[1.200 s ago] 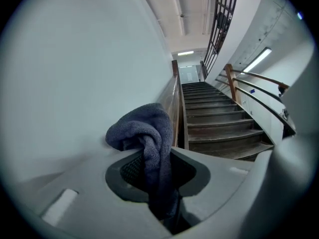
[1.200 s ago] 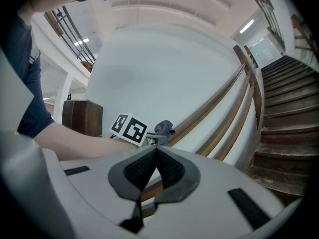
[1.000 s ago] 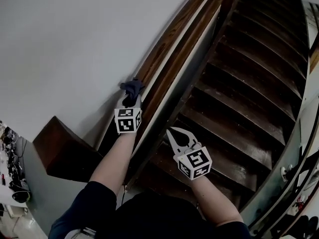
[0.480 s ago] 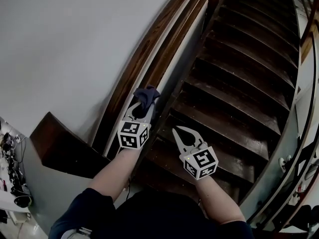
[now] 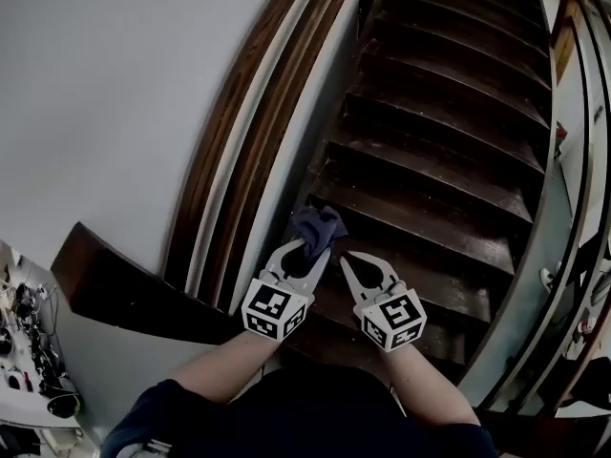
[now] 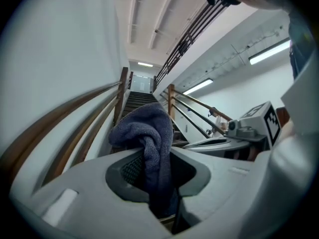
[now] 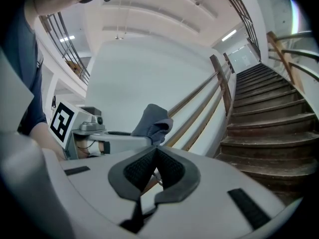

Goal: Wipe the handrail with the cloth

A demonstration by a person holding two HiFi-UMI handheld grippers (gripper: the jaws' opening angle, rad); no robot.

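Dark wooden stairs [image 5: 449, 160] are climbing away, treads looking worn and scuffed. A handrail [image 5: 234, 132] is running along the stairs' left side. Lower left of the stairs, a white bench [image 5: 11, 380] is carrying dark clutter [image 5: 21, 303].

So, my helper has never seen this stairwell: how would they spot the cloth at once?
Find the dark wooden stairs beside the pale wall. Near their bottom, the left gripper pinches the cloth: a crumpled dark blue bundle; the right gripper beside it holds nothing.

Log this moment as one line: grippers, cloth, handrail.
left gripper: shut on cloth | right gripper: shut, empty | cloth: bunched, held over lower stairs | handrail: not touched
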